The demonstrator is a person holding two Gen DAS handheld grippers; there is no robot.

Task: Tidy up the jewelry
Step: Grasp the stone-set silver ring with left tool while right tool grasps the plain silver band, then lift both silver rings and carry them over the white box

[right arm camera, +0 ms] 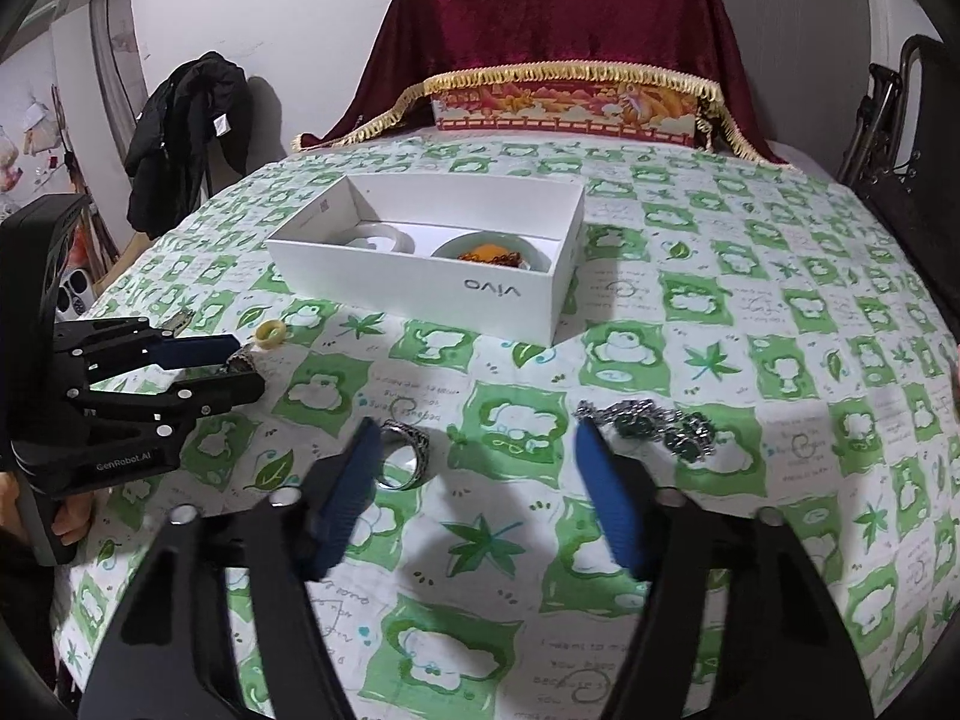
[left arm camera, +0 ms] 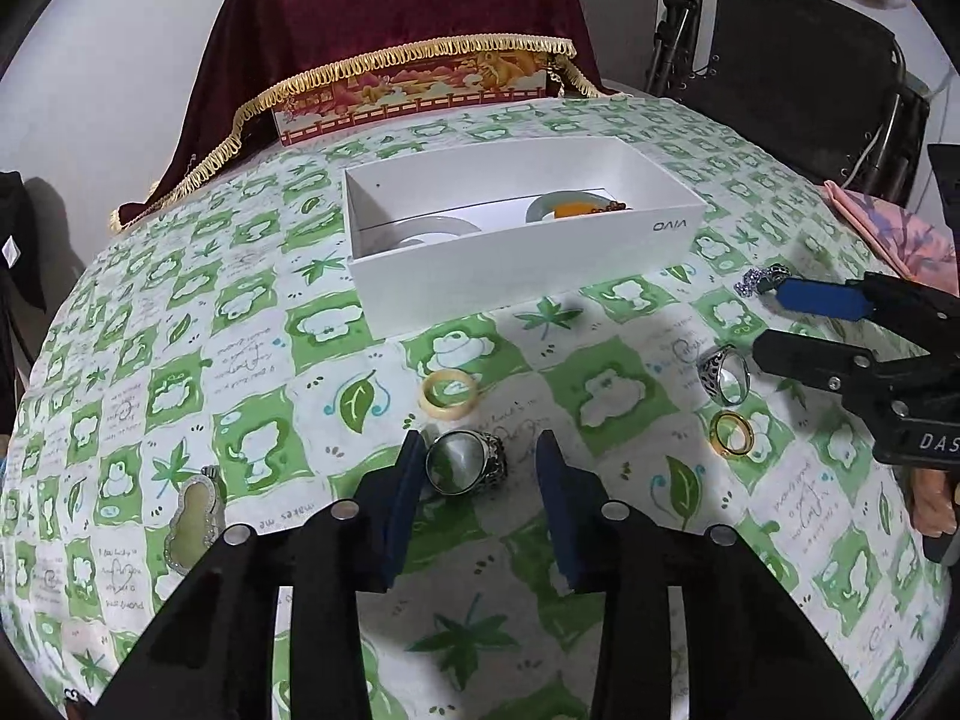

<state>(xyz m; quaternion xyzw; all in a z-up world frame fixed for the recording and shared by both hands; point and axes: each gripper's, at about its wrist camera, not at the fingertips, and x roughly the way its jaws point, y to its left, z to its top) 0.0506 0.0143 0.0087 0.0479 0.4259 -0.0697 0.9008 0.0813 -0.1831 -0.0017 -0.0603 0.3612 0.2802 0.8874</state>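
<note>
The bench point(left arm camera: 180, 324) under its green patterned cloth carries a white box point(left arm camera: 522, 258) holding small dishes. The left hand-held gripper point(left arm camera: 480, 468) stands spread, a silver ring point(left arm camera: 465, 462) between its pads, touching only the left one. The right hand-held gripper point(right arm camera: 477, 456) is spread too, another silver ring point(right arm camera: 405, 456) beside its left pad.

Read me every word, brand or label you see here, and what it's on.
"vivo", upside down: white box.
"GenRobot.AI": left gripper body.
"DAS", cut off by the frame edge: right gripper body.
Handwriting-style lines printed on the tablecloth: too small to read.
</note>
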